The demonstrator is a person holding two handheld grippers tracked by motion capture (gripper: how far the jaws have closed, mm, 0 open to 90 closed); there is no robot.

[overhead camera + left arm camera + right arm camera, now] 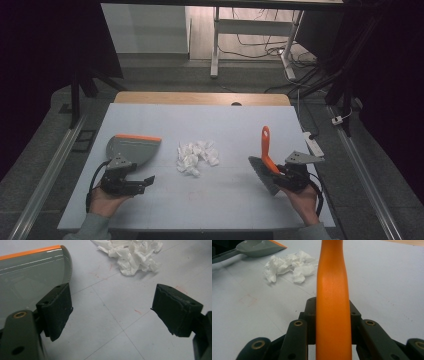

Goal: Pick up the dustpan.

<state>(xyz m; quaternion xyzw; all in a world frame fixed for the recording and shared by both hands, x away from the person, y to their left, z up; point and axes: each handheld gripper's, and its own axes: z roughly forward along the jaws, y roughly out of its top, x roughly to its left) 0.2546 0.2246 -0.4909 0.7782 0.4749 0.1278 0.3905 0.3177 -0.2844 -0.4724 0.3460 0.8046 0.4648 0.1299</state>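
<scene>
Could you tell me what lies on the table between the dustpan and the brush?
A pile of crumpled white tissue lies between the dustpan and brush, clearest in the high view.

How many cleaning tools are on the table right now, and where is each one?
2. A grey dustpan with an orange edge lies at the table's left, just ahead of the open left gripper. An orange-handled brush stands at the right, clamped in the right gripper.

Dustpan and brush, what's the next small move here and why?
Probably close the left tool on the dustpan handle. Its jaws stand open with nothing between them, while the right tool already clamps the orange brush and the crumpled paper lies unswept between.
</scene>
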